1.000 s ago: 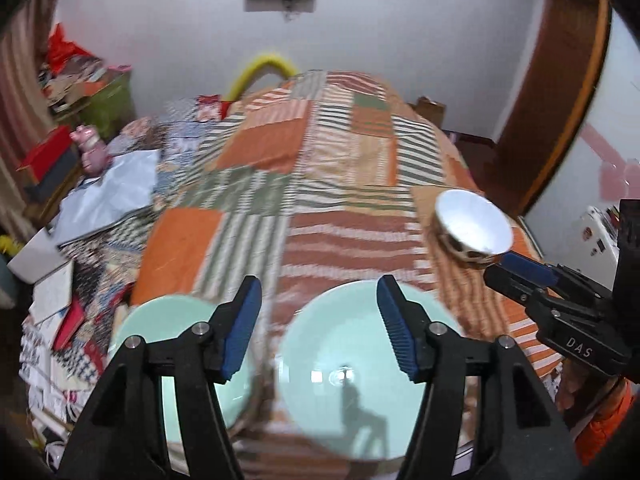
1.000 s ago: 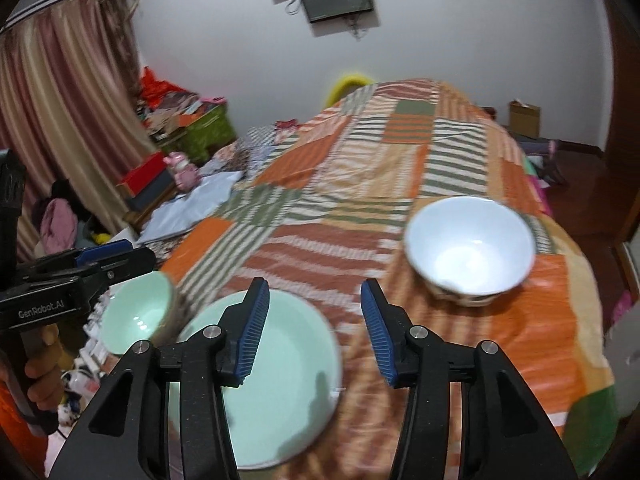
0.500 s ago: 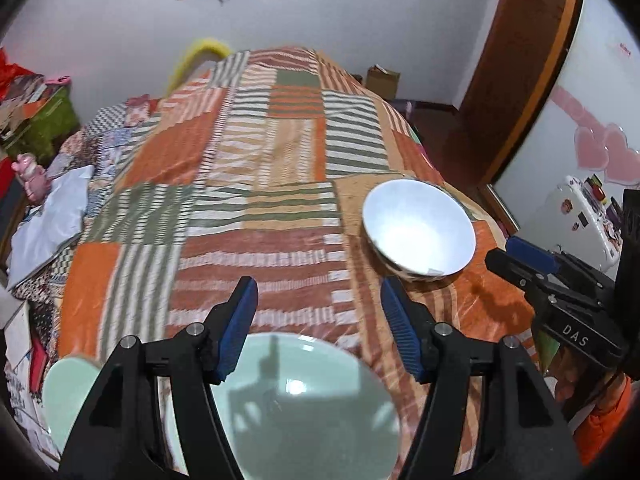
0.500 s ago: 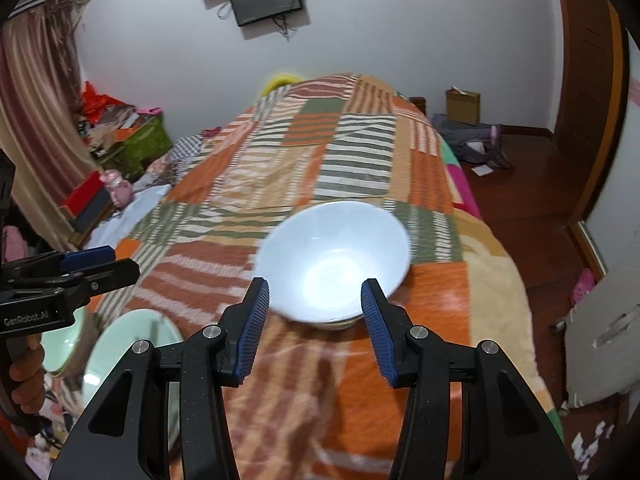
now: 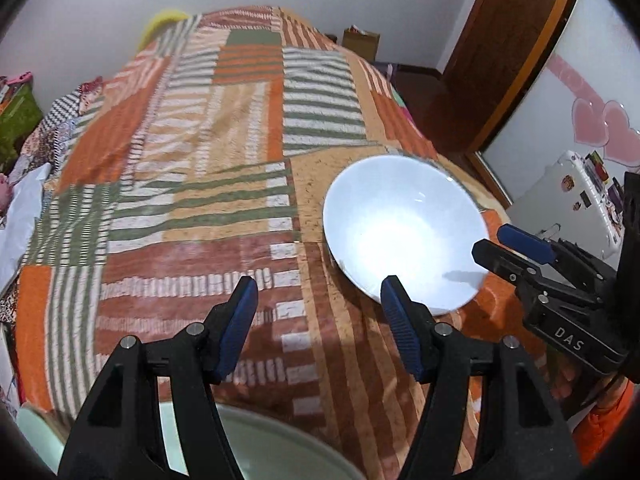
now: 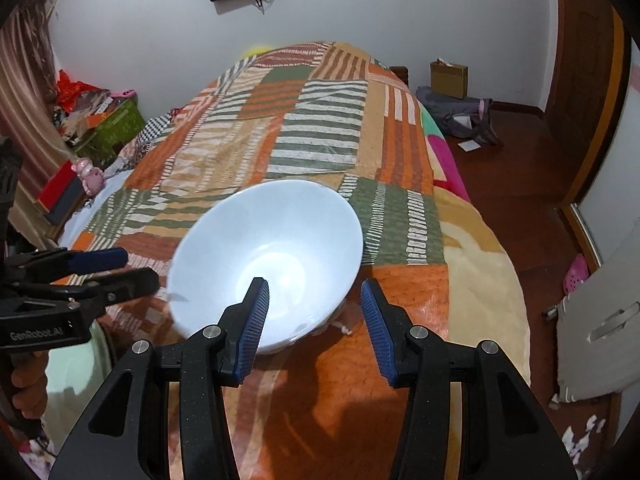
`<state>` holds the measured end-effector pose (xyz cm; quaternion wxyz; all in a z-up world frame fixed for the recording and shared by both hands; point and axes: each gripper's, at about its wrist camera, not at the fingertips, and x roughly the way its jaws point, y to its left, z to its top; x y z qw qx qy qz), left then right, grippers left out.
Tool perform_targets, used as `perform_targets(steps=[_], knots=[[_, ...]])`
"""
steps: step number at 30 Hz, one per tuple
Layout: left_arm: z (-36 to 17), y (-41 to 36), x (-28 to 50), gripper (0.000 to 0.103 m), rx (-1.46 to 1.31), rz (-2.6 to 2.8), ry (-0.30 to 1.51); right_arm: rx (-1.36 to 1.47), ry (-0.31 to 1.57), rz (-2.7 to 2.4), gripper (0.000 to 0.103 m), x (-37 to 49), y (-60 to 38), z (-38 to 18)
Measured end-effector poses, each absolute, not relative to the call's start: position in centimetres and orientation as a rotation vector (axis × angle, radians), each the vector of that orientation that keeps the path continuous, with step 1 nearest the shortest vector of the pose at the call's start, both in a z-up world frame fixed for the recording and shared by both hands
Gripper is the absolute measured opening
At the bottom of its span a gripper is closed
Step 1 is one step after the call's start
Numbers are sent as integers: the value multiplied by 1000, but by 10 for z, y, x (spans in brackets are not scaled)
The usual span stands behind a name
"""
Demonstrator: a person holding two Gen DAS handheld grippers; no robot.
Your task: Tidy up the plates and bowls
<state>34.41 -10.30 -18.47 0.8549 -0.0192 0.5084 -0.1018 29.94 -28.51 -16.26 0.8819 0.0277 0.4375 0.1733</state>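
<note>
A white bowl (image 5: pixel 404 228) (image 6: pixel 268 260) sits on the striped patchwork bedspread (image 5: pixel 208 152) near its right edge. My right gripper (image 6: pixel 314 320) is open, its left finger over the bowl's near rim and its right finger just outside it; it also shows at the right of the left wrist view (image 5: pixel 516 248). My left gripper (image 5: pixel 318 324) is open and empty, left of the bowl. A pale green plate (image 5: pixel 260 448) lies under it at the bottom edge. A green bowl's rim (image 5: pixel 30 420) shows at bottom left.
The bed's right edge drops to a wooden floor (image 6: pixel 516 184) with a bag (image 6: pixel 460 120) and a cardboard box (image 6: pixel 448 78). Clutter and a green crate (image 6: pixel 116 124) stand left of the bed. A wooden door (image 5: pixel 508 52) is at the right.
Both grippers moved to the right and forward. The white bowl now sits right at my right gripper's fingers, and the green plate has slid to the bottom edge of the left view.
</note>
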Motion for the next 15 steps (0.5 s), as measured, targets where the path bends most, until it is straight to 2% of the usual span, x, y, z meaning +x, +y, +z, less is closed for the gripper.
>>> perform_targets(steps=[5, 7, 10, 15], knots=[[-203, -108, 359, 61, -54, -233, 1102, 123, 955, 361, 44, 314, -295, -174], [-207, -111, 364, 55, -55, -240, 1109, 133, 960, 355, 44, 317, -297, -177], [-213, -113, 370, 49, -64, -253, 1124, 124, 967, 356, 38, 320, -294, -179], [-220, -116, 378, 45, -59, -254, 1128, 102, 978, 365, 33, 325, -289, -182]])
